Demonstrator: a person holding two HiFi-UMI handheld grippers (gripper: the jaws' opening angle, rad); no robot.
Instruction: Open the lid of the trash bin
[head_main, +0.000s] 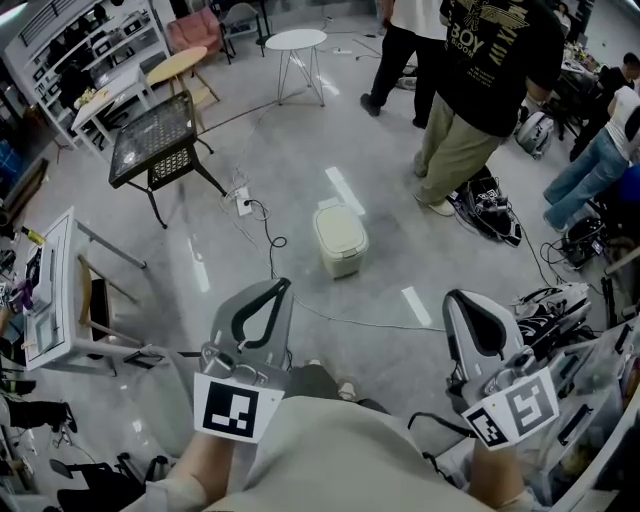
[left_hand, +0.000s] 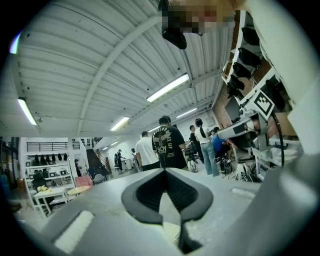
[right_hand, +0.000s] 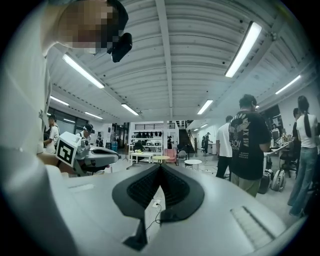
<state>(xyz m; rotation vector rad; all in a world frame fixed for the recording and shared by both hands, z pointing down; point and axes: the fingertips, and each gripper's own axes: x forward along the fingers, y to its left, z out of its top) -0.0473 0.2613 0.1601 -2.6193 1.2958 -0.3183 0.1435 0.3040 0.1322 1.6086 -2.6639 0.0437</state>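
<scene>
Jaws together, empty on left gripper (head_main: 282, 284), right gripper (head_main: 455, 296); trash bin (head_main: 340, 239) well apart across floor (head_main: 410, 255).

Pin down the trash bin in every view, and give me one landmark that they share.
Head view: trash bin on the floor, near the centre.
Left gripper view: a cream sliver low between the tongs of the left gripper, probably the bin.
Right gripper view: not in it.
Shared landmark: person in the black printed T-shirt.
</scene>
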